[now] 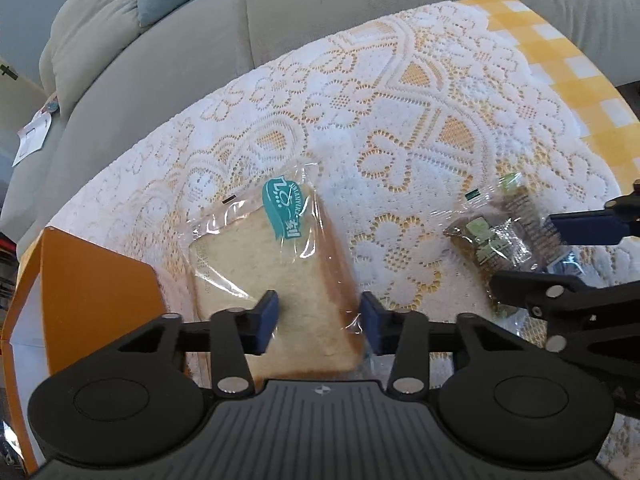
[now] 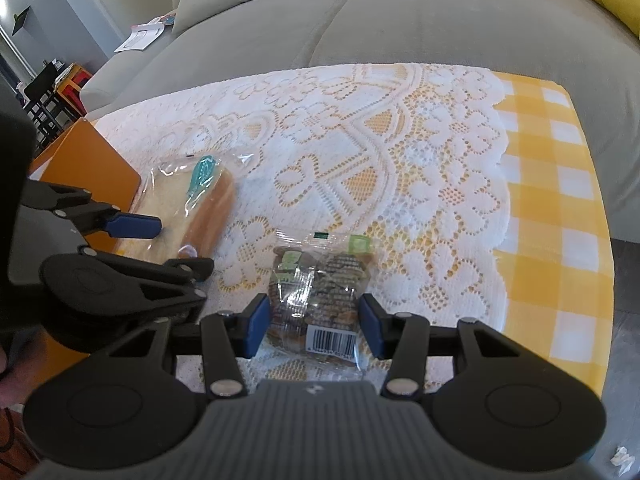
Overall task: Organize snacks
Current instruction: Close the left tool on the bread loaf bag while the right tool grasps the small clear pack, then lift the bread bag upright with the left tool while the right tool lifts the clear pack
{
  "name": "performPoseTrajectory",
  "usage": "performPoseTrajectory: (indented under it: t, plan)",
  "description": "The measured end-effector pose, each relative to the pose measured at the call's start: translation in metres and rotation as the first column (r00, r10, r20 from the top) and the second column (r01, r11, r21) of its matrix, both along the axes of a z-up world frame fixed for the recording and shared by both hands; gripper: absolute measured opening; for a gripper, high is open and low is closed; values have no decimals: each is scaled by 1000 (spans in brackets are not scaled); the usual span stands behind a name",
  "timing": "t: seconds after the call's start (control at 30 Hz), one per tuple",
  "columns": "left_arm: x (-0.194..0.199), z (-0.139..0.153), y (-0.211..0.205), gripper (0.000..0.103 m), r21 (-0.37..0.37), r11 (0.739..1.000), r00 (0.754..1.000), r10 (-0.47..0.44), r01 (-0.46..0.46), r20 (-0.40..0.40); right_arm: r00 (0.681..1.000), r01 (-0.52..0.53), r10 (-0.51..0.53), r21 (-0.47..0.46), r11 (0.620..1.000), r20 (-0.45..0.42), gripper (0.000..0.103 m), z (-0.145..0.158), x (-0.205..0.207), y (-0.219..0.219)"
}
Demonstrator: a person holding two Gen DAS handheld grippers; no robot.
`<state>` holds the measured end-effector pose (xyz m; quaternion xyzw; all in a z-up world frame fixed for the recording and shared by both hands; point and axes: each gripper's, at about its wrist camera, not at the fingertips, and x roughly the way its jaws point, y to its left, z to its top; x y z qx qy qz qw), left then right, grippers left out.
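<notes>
A clear bag of sliced white bread [image 1: 288, 264] with a teal label lies on the lace cloth [image 1: 400, 120]. My left gripper [image 1: 319, 318] is shut on the bag's near corner: one blue pad rests on the bread's face, the other against the crust side. From the right wrist, the bread [image 2: 200, 200] and the left gripper [image 2: 186, 245] appear at the left. A clear packet of dark cookies [image 2: 316, 288] with green labels and a barcode sits between the pads of my right gripper [image 2: 314, 326], which touch its wrapper on both sides. The left wrist view shows this packet [image 1: 492, 240] and the right gripper [image 1: 524, 252] at the right.
An orange box [image 1: 92, 280] with an open flap stands just left of the bread, also visible as the orange box [image 2: 92, 164]. A grey sofa [image 2: 400, 20] runs behind the table. Yellow checked cloth [image 2: 552, 200] covers the table's right end under the lace.
</notes>
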<state>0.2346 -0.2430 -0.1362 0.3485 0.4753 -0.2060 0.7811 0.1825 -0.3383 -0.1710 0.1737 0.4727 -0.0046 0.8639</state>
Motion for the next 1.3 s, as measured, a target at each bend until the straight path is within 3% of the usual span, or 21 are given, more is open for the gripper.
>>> performPoseTrajectory:
  t: [0.27,0.6,0.67,0.93,1.1,1.2,1.27,1.3]
  plan:
    - [-4,39,17,19,-84,995,999,44,-45,-15,1000,-17,17,12,1000,11,46,2,-1,3]
    - [-23,94,46,16,-274,954,984,76,-119,-164,988,-137,123,161,977,96,38,9,-5,25]
    - [-26,95,52,15,-277,951,979,89,-138,-181,987,-142,123,203,969,106,37,9,-7,26]
    - [-24,90,83,15,-249,944,963,162,-215,-217,973,-204,176,202,958,146,34,15,-9,40]
    - [-21,90,92,18,-223,949,958,171,-223,-231,960,-248,218,180,952,174,33,17,-10,60]
    - [-17,90,92,33,-218,952,958,160,-214,-238,953,-263,235,135,955,192,33,17,-7,71]
    - [-16,90,89,50,-205,958,962,154,-201,-224,953,-262,233,137,955,195,32,16,-7,74]
    - [-14,90,88,51,-198,960,964,152,-196,-216,952,-263,233,140,955,197,32,16,-7,75]
